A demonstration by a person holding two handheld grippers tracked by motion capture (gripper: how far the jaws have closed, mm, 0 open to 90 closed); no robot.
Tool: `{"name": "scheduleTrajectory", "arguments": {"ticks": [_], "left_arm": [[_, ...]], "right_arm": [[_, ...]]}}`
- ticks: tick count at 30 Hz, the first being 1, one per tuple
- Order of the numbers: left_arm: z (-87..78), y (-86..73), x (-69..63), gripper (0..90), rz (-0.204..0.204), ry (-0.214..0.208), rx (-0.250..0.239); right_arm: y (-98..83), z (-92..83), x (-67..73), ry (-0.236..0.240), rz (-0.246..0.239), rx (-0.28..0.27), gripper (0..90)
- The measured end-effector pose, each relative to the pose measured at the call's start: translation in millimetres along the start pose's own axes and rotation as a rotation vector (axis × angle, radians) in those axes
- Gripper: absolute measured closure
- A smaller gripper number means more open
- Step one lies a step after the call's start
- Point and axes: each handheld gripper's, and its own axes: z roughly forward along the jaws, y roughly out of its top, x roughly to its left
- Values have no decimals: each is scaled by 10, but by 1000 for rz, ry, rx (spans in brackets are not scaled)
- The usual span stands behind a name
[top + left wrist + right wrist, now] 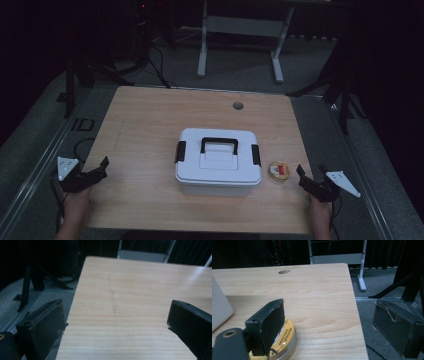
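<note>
White plastic box mid-table, small tin beside right gripper

White plastic storage box [218,160] sits near the middle of the wooden table [150,120], lid on, black carry handle [219,144] lying flat on top, black side latches [180,151] at both short ends. Looks rigid and smooth, probably light if empty, contents hidden. Best hold is likely the handle for lifting, or the latches to open; the smooth lid would slip under the pads.

Small round tin [279,171] sits on the table just right of the box, near the front edge. Yellow label, metal rim, low and flat. Stiff, light, likely slick on the rim; take it across the rim from the sides.

Right gripper [311,178] hovers at the table's right edge, jaws spread wide, nothing between them. In the right gripper view the tin [287,340] lies just beside one jaw, partly behind it; contact unclear.

Left gripper [96,170] is at the table's left edge, well apart from the box, jaws spread, only bare wood between them.
</note>
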Motion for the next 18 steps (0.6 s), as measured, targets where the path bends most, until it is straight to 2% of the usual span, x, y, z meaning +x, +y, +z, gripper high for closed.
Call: {"name": "scheduleTrajectory", "arguments": {"ticks": [1, 2, 3, 8, 11, 12, 13, 15, 16, 17, 18], "left_arm": [[23, 2, 26, 13, -7, 4, 32], [23, 2, 26, 13, -7, 4, 32], [43, 5, 48, 13, -22, 0, 56], [58, 11, 70, 13, -33, 13, 83], [64, 14, 80, 13, -36, -3, 90], [71, 17, 83, 13, -27, -25, 96], [104, 30, 85, 13, 9, -93, 133], [150, 37, 96, 13, 57, -162, 189], [150, 37, 96, 13, 57, -162, 189], [193, 43, 120, 13, 101, -243, 241], [193, 43, 120, 13, 101, -243, 241]], "right_arm": [[0, 0, 0, 0, 1, 1, 105], [0, 0, 0, 1, -1, 0, 105], [0, 0, 1, 2, -2, 0, 105], [0, 3, 8, 3, -8, 3, 105], [0, 4, 11, 4, -11, 4, 105], [0, 5, 10, 7, -13, 4, 105], [0, 4, 10, 8, -11, 4, 105], [0, 3, 8, 9, -9, 3, 105], [0, 3, 8, 9, -9, 3, 105], [0, 2, 7, 16, -9, 2, 105], [0, 2, 7, 16, -9, 2, 105]]}}
